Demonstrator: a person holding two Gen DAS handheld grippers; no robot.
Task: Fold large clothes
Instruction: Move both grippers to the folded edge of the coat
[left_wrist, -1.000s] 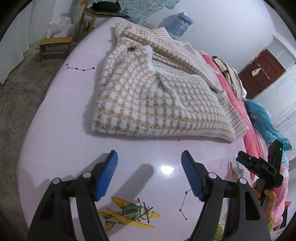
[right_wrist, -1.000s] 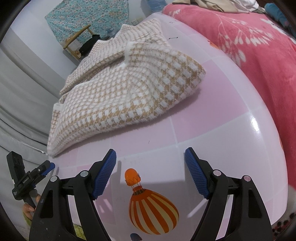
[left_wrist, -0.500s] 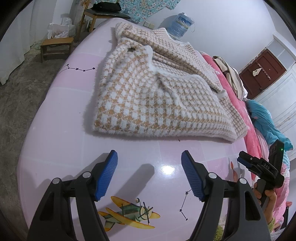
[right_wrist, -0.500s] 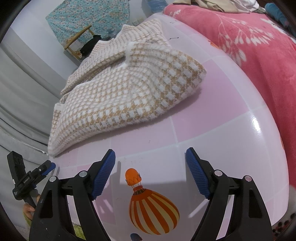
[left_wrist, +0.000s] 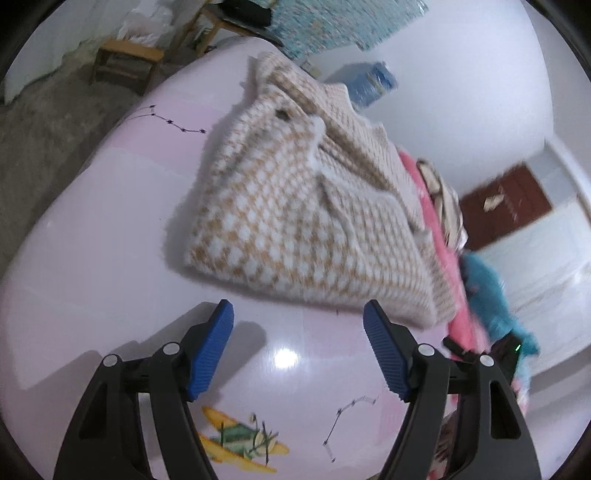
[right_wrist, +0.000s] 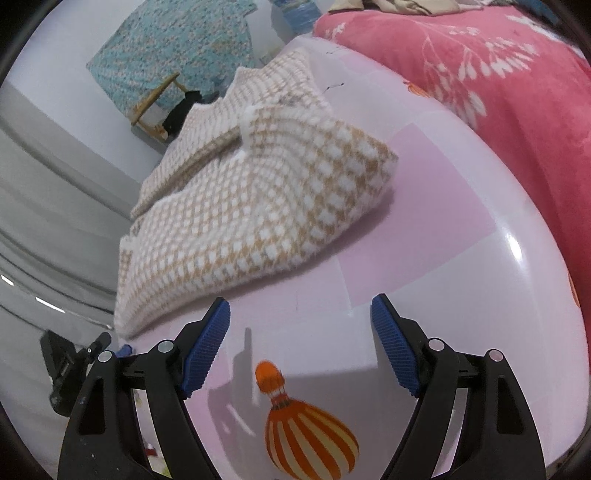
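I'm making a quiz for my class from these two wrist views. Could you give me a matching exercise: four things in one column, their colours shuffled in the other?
Things:
1. checked sweater
2. blanket
3. hot-air balloon print
4. pads of the right tongs

Colours:
a. blue
b. tan and white
c. orange and white stripes
d. pink-red with white leaves

Pairs: 1-b, 2-d, 3-c, 4-a
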